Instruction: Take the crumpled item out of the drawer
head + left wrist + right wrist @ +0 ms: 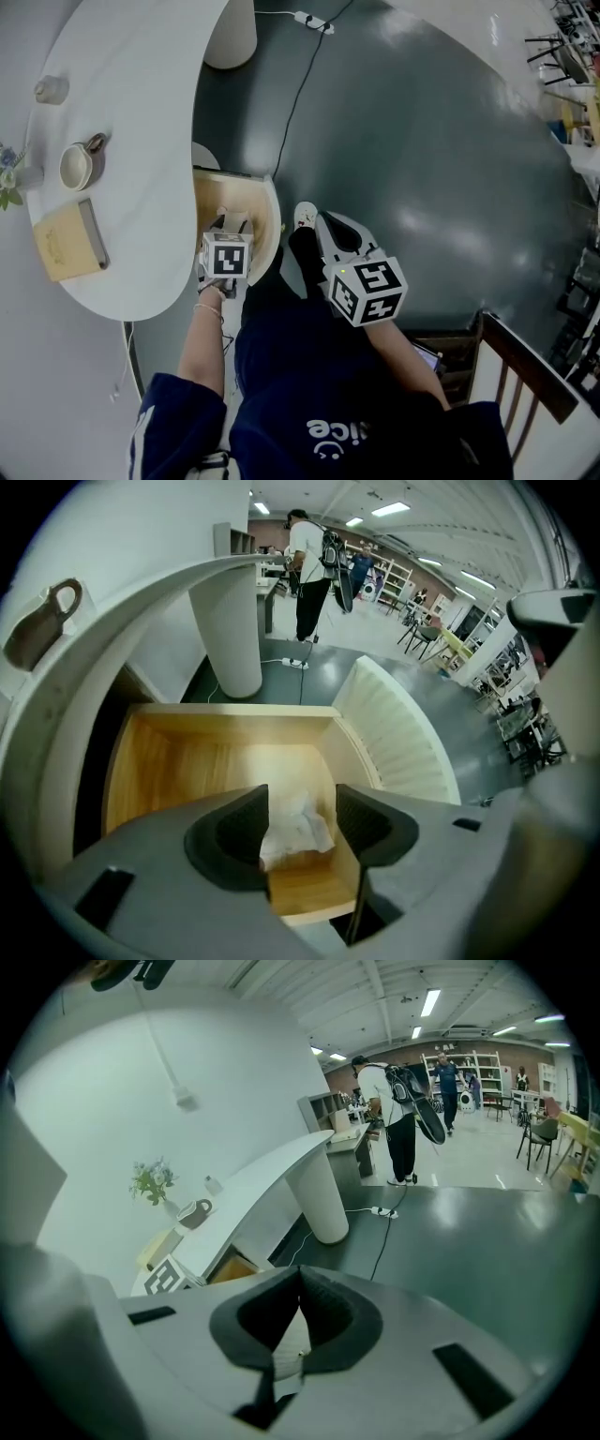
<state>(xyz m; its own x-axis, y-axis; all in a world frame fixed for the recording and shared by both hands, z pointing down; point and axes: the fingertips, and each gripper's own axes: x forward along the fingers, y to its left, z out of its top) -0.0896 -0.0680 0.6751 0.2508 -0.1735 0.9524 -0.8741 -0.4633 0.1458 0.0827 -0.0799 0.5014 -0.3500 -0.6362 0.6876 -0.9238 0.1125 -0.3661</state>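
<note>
Navy sweatshirt reads "ice"; drawer holds crumpled item.

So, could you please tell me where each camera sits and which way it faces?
Head view: on the person's head, facing steeply down at the drawer; left gripper, right gripper, forearms, legs show.
Left gripper view: on that gripper, facing into the drawer; open jaws flank the crumpled item.
Right gripper view: on that gripper, facing across the floor; jaws shut.
All three show the table.
</note>
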